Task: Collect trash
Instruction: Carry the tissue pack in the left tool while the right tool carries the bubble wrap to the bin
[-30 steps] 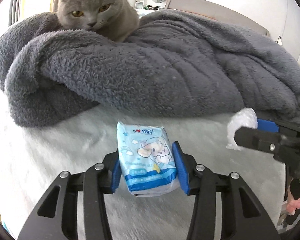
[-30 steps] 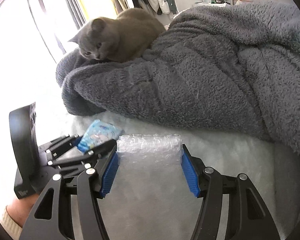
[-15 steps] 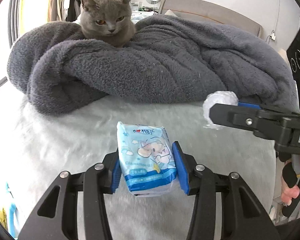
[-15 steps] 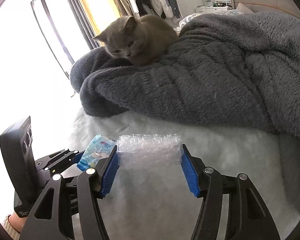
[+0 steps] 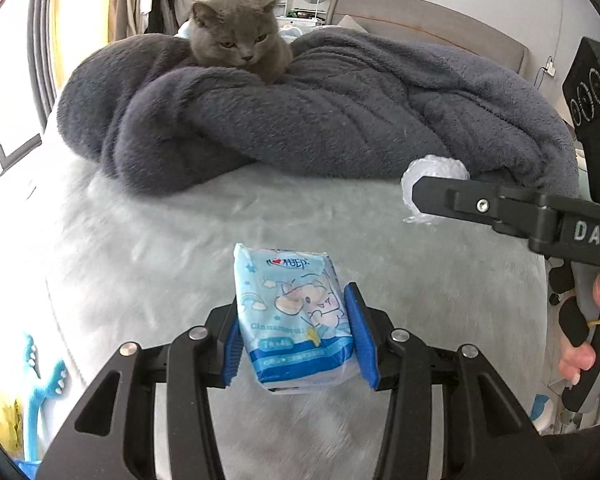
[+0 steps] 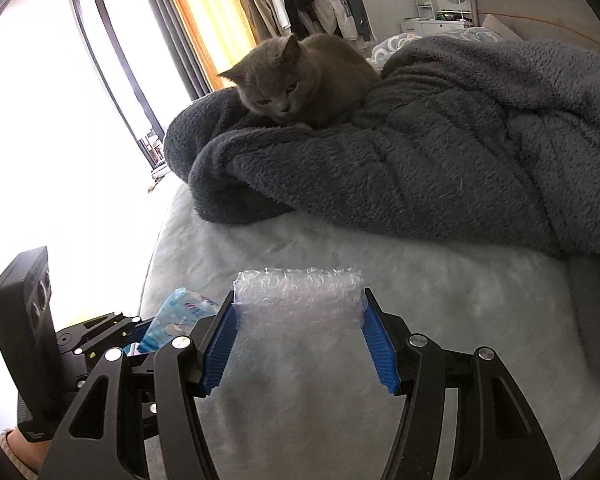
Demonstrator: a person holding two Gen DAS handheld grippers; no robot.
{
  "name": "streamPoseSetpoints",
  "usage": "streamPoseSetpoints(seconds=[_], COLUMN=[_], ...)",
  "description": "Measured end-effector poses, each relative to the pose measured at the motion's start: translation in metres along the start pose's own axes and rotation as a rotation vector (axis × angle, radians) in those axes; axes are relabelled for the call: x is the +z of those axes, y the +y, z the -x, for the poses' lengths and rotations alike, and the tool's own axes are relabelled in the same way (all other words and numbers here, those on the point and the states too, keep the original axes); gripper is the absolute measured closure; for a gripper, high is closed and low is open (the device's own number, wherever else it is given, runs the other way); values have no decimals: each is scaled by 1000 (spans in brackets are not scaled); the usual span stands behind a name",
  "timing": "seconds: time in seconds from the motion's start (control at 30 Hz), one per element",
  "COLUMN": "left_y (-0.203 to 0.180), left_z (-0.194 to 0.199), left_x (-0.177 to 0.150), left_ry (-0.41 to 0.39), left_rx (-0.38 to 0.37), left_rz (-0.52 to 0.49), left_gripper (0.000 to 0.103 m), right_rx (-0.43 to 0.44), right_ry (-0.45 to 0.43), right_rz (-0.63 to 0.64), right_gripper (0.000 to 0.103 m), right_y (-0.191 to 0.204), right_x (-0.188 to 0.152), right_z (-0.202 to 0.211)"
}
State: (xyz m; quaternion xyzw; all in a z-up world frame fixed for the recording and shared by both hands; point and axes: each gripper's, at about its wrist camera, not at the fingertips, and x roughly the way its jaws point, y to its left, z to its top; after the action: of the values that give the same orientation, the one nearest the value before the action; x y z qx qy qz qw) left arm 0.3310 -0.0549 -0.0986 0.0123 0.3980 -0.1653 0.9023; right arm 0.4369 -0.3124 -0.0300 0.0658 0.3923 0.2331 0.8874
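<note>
Left wrist view: the bed [image 5: 148, 248], covered in pale fluffy fabric, fills the middle of the frame, with bare room to the left of and beyond the left tool [image 5: 296, 332]. Its left edge curves down along the left of the frame. A heaped grey blanket [image 5: 340, 120] closes off the upper half, and a grey cat [image 5: 240, 36] sits on top of it at upper centre. The left tool is partly closed, its blue pads pressing both sides of a tissue pack [image 5: 292, 316] at lower centre. The pack is light blue with a cartoon print and a darker blue band at its near end; its long axis runs away from the camera, tilted slightly left. The right tool [image 5: 440, 196] enters from the right edge, with bubble wrap [image 5: 428, 172] showing at its tip.

Right wrist view: the bed's edge curves down the left side towards a bright window [image 6: 40, 120]. Open bedding lies ahead before the blanket's fold. The right tool stands about half open, clamped on the clear, knobbly bubble wrap at lower centre, folded, its broad edge lying across the frame. The left tool and tissue pack sit at lower left.
</note>
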Motion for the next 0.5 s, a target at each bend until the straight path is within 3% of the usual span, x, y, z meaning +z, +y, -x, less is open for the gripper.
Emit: streamPoseSetpoints(seconds=[0.5], left_y=[63], left_z=[57], left_x=[-61], left_ry=[43], left_rx=[99], left_rz=[122], left_gripper=[54], right_rx=[60], right_ry=[28], right_rz=[92], right_gripper=[42], right_y=[73], right_x=[-40], right_z=[-2])
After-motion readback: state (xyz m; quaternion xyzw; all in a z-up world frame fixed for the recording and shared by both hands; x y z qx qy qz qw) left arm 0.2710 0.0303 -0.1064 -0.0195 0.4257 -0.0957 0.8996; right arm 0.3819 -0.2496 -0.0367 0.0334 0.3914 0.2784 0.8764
